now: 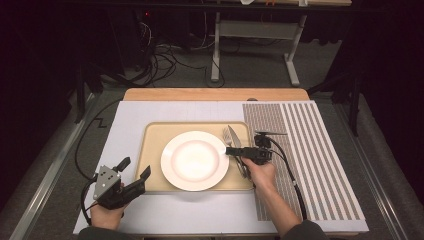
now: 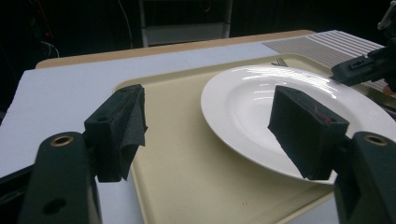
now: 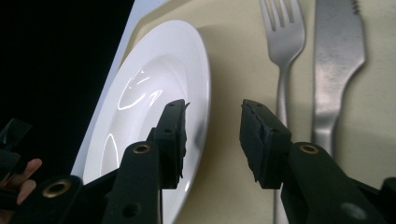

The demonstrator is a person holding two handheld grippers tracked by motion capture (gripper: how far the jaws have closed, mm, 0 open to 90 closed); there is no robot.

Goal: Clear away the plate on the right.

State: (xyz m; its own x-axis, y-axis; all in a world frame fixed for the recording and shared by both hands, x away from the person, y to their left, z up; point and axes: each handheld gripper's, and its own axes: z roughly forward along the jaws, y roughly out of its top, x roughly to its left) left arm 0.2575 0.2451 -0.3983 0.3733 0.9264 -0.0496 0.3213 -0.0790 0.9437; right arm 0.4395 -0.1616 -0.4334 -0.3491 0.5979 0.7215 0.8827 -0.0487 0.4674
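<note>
With its jaws spread and nothing between them, the right claw [image 1: 231, 150] hangs by the plate [image 1: 194, 160] rim, fork [image 3: 281, 56] and knife [image 3: 337, 60] flat on the tray [image 1: 150, 155] beside it, likely just set down; left claw [image 1: 135, 172] waits, spread, at the tray's corner on the desk [image 1: 130, 115].

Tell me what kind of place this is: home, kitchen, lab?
Likely a lab or recording workspace, not a dining room. Loose cables lie on the floor behind the table, a bare metal stand sits beyond, and the tray rests on white foam board.
</note>
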